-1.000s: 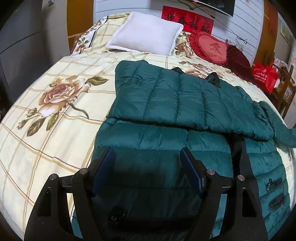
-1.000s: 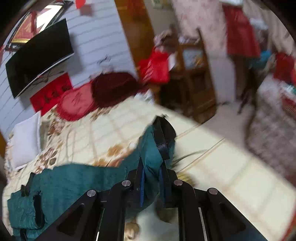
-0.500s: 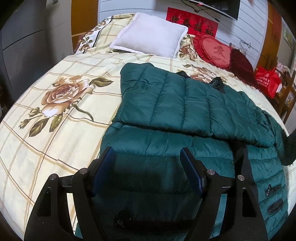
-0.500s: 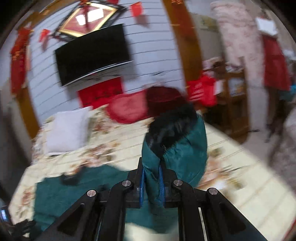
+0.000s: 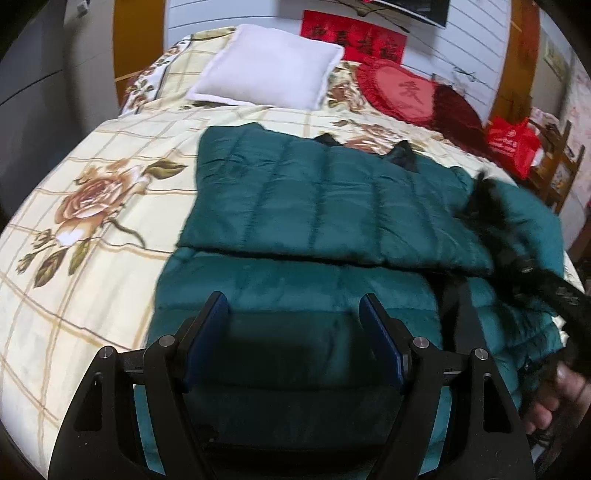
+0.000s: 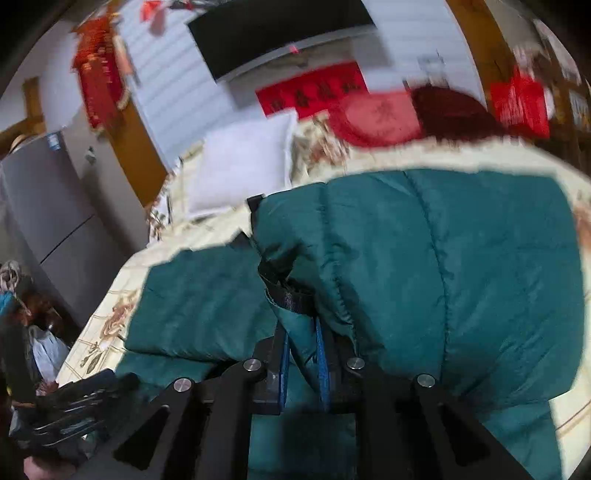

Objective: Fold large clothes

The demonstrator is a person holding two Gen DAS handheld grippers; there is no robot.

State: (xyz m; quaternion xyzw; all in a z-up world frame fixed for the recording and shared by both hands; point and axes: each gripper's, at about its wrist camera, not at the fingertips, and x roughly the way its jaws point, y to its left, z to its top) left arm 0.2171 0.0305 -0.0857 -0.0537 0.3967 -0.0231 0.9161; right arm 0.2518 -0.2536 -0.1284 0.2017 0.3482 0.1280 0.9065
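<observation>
A dark green quilted down jacket (image 5: 325, 206) lies on the floral bed, its far half folded over the near half. My left gripper (image 5: 295, 314) is open and empty just above the jacket's near panel. My right gripper (image 6: 301, 339) is shut on a fold of the jacket's green fabric (image 6: 443, 266) with a black trim and holds it over the jacket body. In the left wrist view the right gripper (image 5: 535, 280) shows at the right edge, carrying the fur-trimmed part over the jacket.
A white pillow (image 5: 269, 66) and red heart cushion (image 5: 399, 88) lie at the bed's head. A red bag (image 5: 513, 144) and wooden shelf stand at the right. A TV (image 6: 280, 33) hangs on the wall. A grey cabinet (image 6: 48, 206) stands left of the bed.
My right gripper has swung the held jacket part from beyond the bed's right edge up and over onto the jacket body. The left gripper has stayed open and drawn back slightly.
</observation>
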